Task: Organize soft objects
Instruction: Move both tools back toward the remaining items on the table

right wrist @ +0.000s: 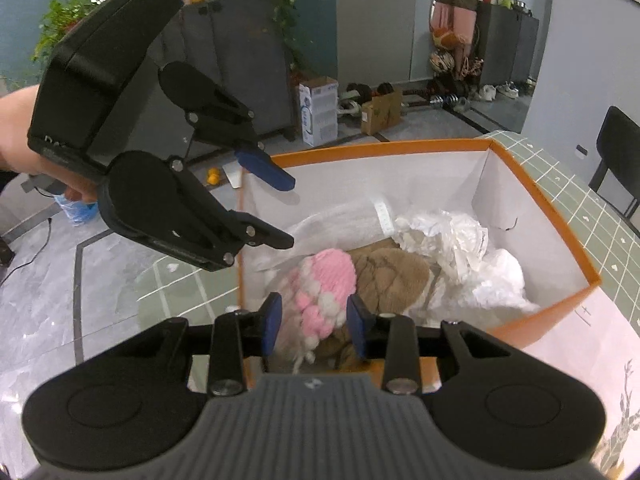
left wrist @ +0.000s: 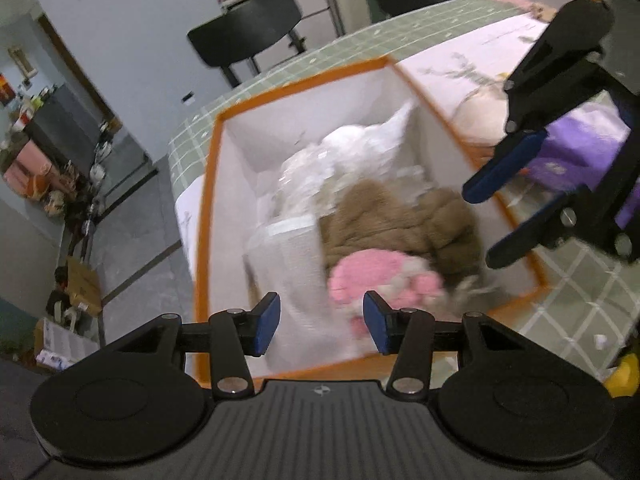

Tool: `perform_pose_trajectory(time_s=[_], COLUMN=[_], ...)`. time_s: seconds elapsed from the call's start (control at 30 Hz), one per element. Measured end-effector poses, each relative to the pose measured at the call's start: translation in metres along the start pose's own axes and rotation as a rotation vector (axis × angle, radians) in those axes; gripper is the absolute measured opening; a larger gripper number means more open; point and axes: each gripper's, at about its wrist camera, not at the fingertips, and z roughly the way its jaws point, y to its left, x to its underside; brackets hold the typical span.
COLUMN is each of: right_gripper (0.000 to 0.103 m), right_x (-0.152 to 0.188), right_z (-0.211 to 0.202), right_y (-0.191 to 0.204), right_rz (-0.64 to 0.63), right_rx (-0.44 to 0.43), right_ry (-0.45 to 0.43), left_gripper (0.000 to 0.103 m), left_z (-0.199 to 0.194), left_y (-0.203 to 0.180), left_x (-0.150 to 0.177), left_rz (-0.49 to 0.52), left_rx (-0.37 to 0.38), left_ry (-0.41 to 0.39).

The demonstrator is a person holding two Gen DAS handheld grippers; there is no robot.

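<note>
An orange-rimmed white box (left wrist: pixel 208 216) (right wrist: pixel 540 208) stands on the table and holds soft things. A pink-and-white knitted piece (left wrist: pixel 372 276) (right wrist: pixel 328 280) lies on a brown fuzzy item (left wrist: pixel 400 216) (right wrist: pixel 392 276). Beside them are crumpled white plastic bags (left wrist: pixel 352 152) (right wrist: pixel 460 240) and a clear padded pouch (left wrist: pixel 288 256) (right wrist: pixel 340 220). My left gripper (left wrist: pixel 322 326) (right wrist: pixel 286 210) hovers open over the box's near edge, nothing between its pads. My right gripper (right wrist: pixel 314 326) (left wrist: pixel 480 227) is open above the box; the knitted piece shows between its fingers but lies below them.
A green grid tablecloth (left wrist: pixel 580 292) covers the table. To the box's right lie a purple pack (left wrist: pixel 580 148) and a cream rounded item (left wrist: pixel 476 116). Black chairs (left wrist: pixel 248 32) stand behind the table. A person's hand (right wrist: pixel 16 132) holds the left gripper. Cartons (right wrist: pixel 320 108) sit on the floor.
</note>
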Motion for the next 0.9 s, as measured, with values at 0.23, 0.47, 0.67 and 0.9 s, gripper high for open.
perform_pose_trajectory(time_s=[0.23,0.47,0.67,0.9], right_gripper=[0.035,0.035,0.036,0.048], right_x=[0.038,0.094,0.157,0.212], right_z=[-0.046,-0.074,-0.090,-0.122], right_y=[-0.001,0.002,0.010,-0.010], right_rz=[0.011,0.024,-0.019,-0.058], right_rx=[-0.022,-0.049,-0.093,-0.096], right_ry=[-0.012,0.033,0.129,0.241], left_gripper=[0.058,0.060,0.062,0.063], left_z=[-0.041,-0.053,-0.024,0.012], left_y=[-0.050,-0.114,-0.164,-0.197], left_x=[0.009,0.021,0.033,0.030], left_rz=[0.058,0.152,0.211,0.289], left_rx=[0.082,0.190,0.239,0.187], left_ry=[-0.117,-0.152,-0.079,0.015])
